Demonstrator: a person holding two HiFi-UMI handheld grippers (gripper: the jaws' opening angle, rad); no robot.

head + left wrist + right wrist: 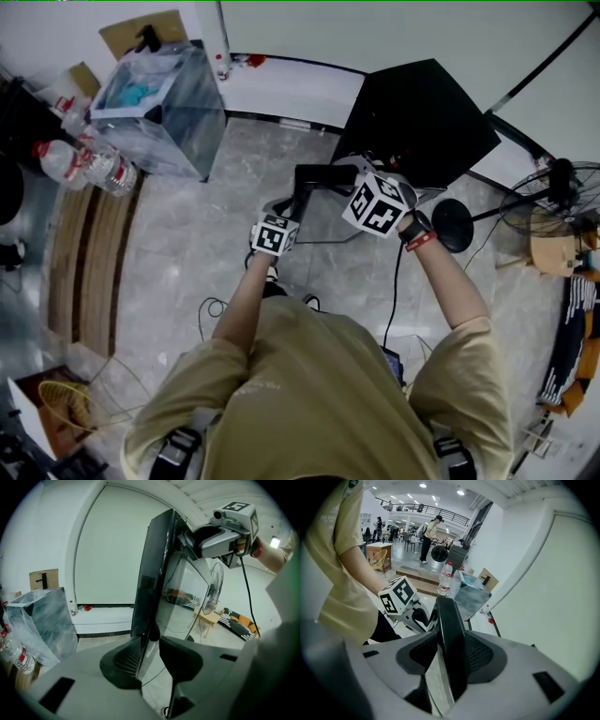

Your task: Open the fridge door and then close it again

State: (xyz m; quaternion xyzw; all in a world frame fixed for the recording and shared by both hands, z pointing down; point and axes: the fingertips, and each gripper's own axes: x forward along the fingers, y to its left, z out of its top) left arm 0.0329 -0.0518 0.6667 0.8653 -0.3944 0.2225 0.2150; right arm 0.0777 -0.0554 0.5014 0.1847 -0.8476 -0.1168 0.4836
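Seen from above, the fridge door [319, 176] is swung open from the black fridge [422, 117]. Its edge is clamped by the left hand-held gripper [151, 657] in the left gripper view. In the right gripper view, it is clamped by the right hand-held gripper [451, 651].

Floor [178, 253]: grey marble tile. Bears black fridge [422, 112] ahead of left hand-held gripper [286, 202]; bagged bin [164, 108], water bottles [89, 164] well to its left; fan base [453, 225] near right hand-held gripper [361, 171].
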